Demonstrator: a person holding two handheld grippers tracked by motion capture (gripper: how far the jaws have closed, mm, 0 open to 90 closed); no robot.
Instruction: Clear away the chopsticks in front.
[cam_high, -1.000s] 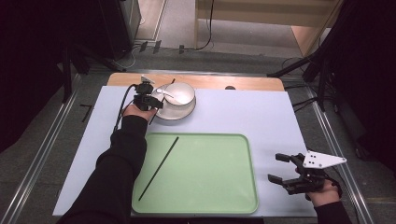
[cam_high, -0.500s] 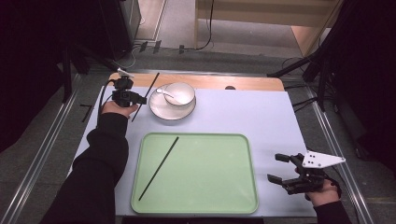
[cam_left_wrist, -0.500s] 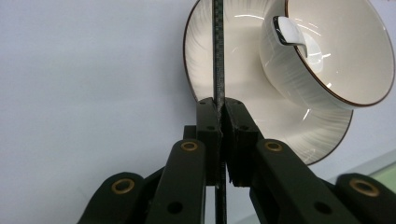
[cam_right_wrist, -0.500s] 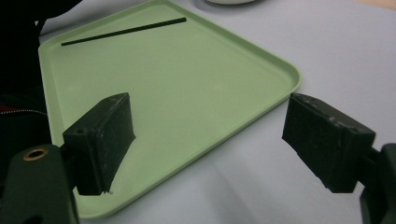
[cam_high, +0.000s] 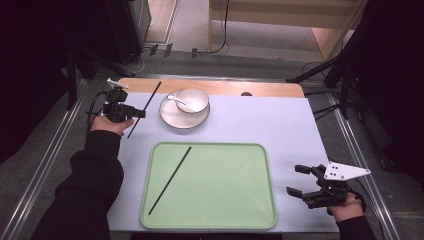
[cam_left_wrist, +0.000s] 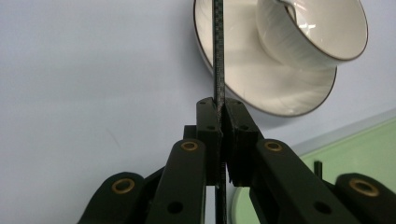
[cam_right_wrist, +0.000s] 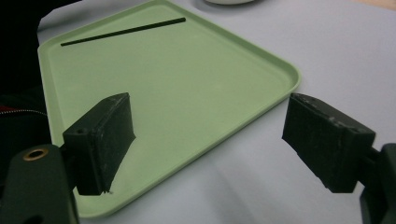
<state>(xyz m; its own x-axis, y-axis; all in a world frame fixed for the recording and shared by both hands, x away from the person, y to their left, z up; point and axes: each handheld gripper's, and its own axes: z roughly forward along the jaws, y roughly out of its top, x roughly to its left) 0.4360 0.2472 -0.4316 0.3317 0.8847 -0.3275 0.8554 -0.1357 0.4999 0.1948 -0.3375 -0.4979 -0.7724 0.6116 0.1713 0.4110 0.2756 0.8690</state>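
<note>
My left gripper (cam_high: 136, 114) is at the table's back left, shut on a thin black chopstick (cam_high: 150, 99) that slants from far right to near left, just left of the plate. In the left gripper view the jaws press together on this chopstick (cam_left_wrist: 218, 56), which crosses in front of the white plate (cam_left_wrist: 261, 88) and bowl (cam_left_wrist: 317, 28). A second black chopstick (cam_high: 170, 180) lies diagonally on the green tray (cam_high: 240, 200). My right gripper (cam_high: 295, 181) rests open near the table's front right, beside the tray's right edge. Its own view shows nothing between the spread jaws, with the tray (cam_right_wrist: 187, 93) and chopstick (cam_right_wrist: 123, 31) beyond.
The white bowl (cam_high: 193, 100) sits on its plate (cam_high: 175, 117) at the back centre, and a white spoon (cam_high: 175, 98) leans in it. A wooden strip (cam_high: 260, 89) runs along the table's far edge. Metal rails flank both sides of the pale blue tabletop (cam_high: 260, 125).
My left gripper has moved left, away from the plate, carrying the black chopstick with it. The right gripper has stayed in place, open.
</note>
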